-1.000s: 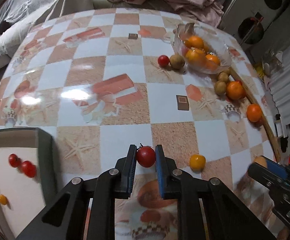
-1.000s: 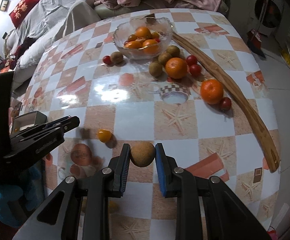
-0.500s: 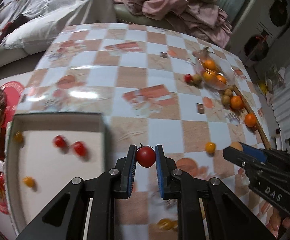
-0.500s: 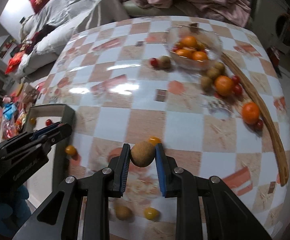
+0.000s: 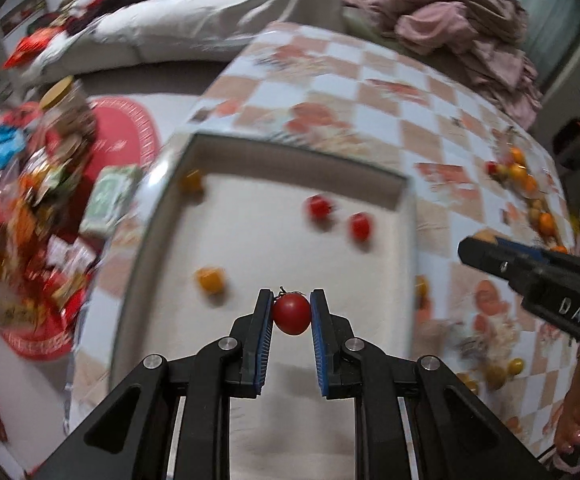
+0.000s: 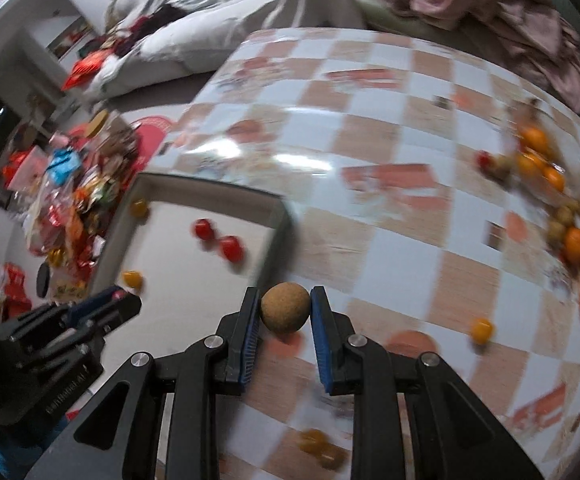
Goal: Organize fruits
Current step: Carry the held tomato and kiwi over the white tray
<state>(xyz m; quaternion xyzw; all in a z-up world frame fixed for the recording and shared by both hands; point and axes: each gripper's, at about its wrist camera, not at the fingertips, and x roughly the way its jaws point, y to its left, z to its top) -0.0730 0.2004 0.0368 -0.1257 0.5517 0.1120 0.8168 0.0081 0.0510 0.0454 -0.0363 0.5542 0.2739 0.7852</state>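
Note:
My left gripper (image 5: 290, 316) is shut on a red cherry tomato (image 5: 290, 314) and holds it above the white tray (image 5: 273, 160), which holds two red tomatoes (image 5: 318, 207) and two small yellow fruits (image 5: 209, 279). My right gripper (image 6: 283, 309) is shut on a brown kiwi (image 6: 284, 307) above the table, just right of the tray's (image 6: 205, 190) right wall. The right gripper also shows at the right of the left wrist view (image 5: 538, 276); the left gripper shows at the lower left of the right wrist view (image 6: 57, 332).
A glass bowl with oranges (image 6: 538, 152) stands at the far right of the checkered table (image 6: 370, 128), with loose oranges, kiwis and a red tomato around it. Small yellow fruits (image 6: 481, 329) lie on the near table. Snack packets (image 5: 29, 208) clutter the floor to the left.
Both grippers have swung left with their fruit. The left one is now over the tray; the right one has come up to the tray's right wall. The frames are motion-blurred.

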